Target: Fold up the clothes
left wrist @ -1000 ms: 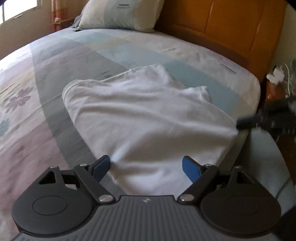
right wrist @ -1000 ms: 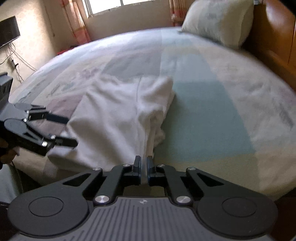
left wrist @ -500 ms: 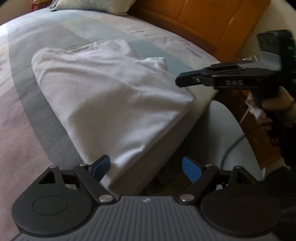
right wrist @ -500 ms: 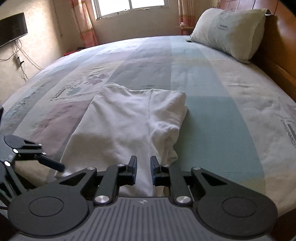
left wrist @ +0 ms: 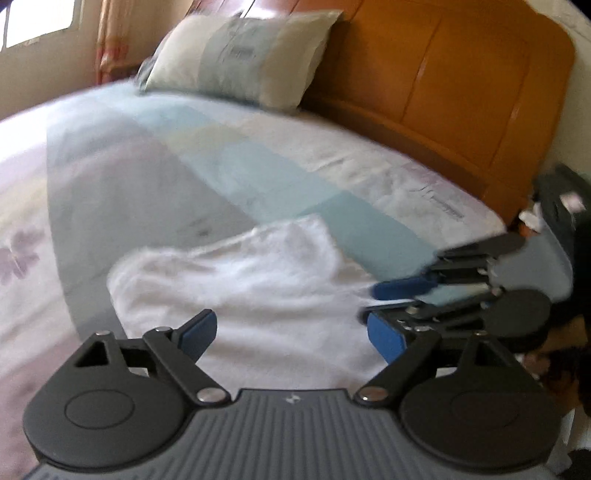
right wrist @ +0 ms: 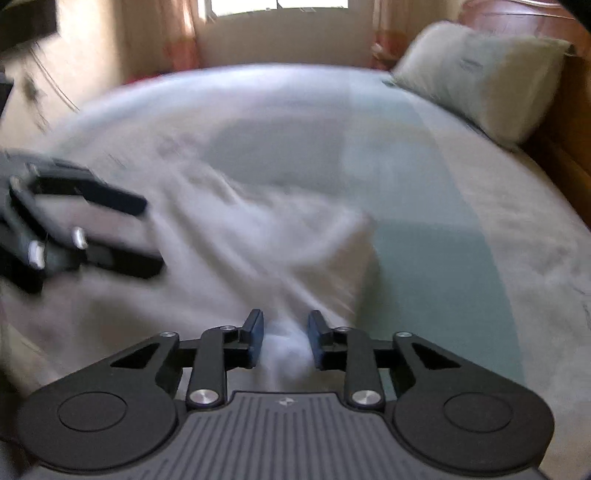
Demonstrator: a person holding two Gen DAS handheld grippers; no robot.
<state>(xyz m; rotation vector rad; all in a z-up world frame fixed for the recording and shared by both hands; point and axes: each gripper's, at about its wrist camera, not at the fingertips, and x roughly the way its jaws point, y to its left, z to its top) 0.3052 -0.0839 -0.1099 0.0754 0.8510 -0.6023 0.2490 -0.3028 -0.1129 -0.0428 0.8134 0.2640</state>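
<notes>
One white garment [left wrist: 258, 291], one pillow [left wrist: 240, 55]

A home bedroom — made bed [left wrist: 229, 173], pillow [left wrist: 240, 55], wooden headboard [left wrist: 461, 92], curtained window [right wrist: 277, 3].

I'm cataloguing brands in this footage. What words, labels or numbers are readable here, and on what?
None can be read.
Pillow: a small dark printed mark, too blurred.
Bedsheet: a dark printed line near the headboard, too blurred.
Left gripper and right gripper bodies: a tiny pale emblem, no letters.
</notes>
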